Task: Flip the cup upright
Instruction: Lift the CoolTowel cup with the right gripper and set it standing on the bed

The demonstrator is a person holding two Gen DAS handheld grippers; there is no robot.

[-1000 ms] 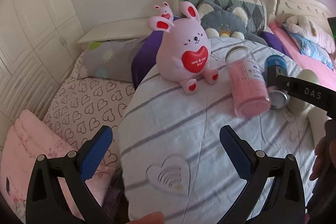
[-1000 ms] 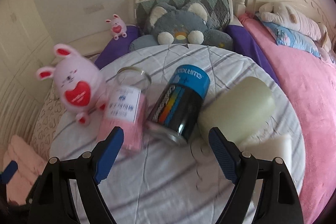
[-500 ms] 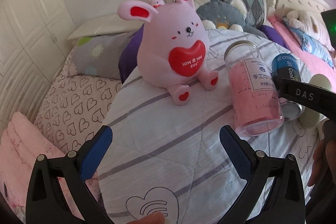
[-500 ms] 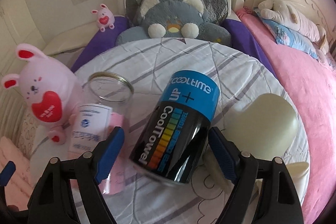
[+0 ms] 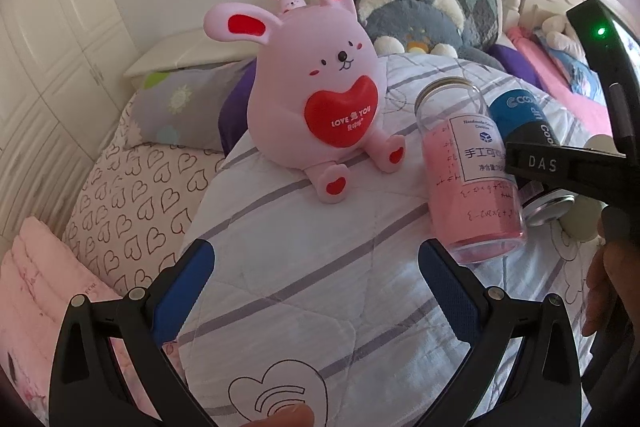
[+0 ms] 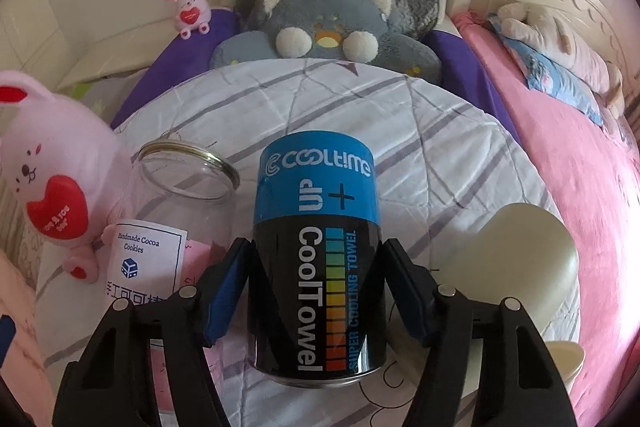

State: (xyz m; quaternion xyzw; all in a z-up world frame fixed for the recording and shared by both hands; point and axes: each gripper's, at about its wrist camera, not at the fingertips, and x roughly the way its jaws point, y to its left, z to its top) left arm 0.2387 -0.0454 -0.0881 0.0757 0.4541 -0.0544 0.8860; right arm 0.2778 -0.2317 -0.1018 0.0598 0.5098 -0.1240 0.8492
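Note:
A black and blue "CoolTowel" can lies on its side on the white striped quilt, blue end away from me. My right gripper has closed around its black body, a pad on each side. The can also shows in the left wrist view, behind the right gripper's black frame. A clear glass jar with pink contents lies beside it, its mouth pointing away; it also shows in the right wrist view. My left gripper is open and empty over the quilt, short of the jar.
A pink bunny toy sits left of the jar. A pale green cup-like thing lies right of the can. A grey plush and pillows are at the back. A pink blanket covers the right side.
My right gripper moved forward and its fingers closed in around the can. My left gripper moved forward, so the bunny and jar look nearer.

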